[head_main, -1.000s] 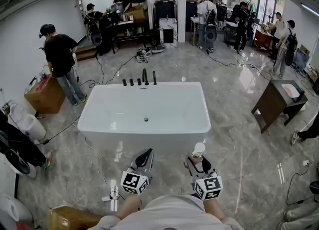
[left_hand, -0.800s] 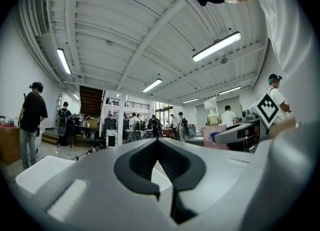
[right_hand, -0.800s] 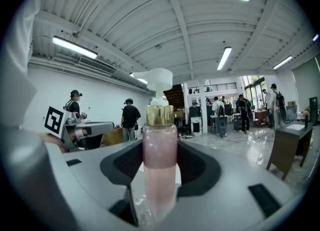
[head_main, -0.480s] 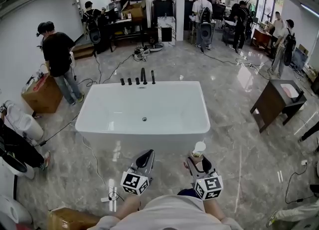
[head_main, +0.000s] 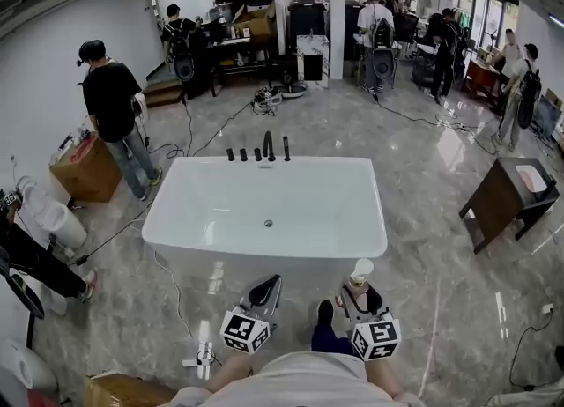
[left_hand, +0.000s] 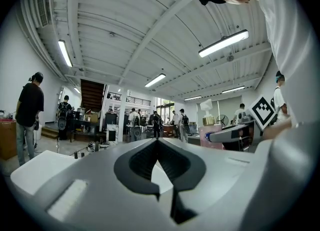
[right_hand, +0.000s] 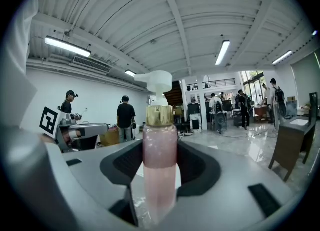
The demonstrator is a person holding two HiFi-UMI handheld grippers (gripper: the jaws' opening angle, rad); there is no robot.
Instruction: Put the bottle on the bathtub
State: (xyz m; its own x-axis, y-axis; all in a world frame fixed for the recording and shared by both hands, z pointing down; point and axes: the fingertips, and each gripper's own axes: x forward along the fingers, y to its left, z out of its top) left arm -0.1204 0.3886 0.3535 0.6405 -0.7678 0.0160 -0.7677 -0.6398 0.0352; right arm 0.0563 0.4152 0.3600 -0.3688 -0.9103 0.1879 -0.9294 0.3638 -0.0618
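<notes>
The white bathtub (head_main: 264,251) stands on the marble floor straight ahead, its near rim just beyond both grippers. My right gripper (head_main: 359,291) is shut on a pink pump bottle (head_main: 361,271) with a gold collar and white pump head. The bottle stands upright between the jaws and fills the middle of the right gripper view (right_hand: 160,150). It hangs short of the tub's near right corner. My left gripper (head_main: 267,287) is beside it on the left, jaws closed tip to tip with nothing between them. The tub shows at lower left in the left gripper view (left_hand: 35,172).
Black taps (head_main: 269,145) line the tub's far rim. A person in black (head_main: 115,106) stands by a cardboard box (head_main: 84,167) at left. A dark wooden side table (head_main: 511,198) is at right. Cables run across the floor, and several people stand at the back.
Both grippers and the view have advanced toward the tub, whose near rim now lies closer in front of them. The bottle stays gripped and upright.
</notes>
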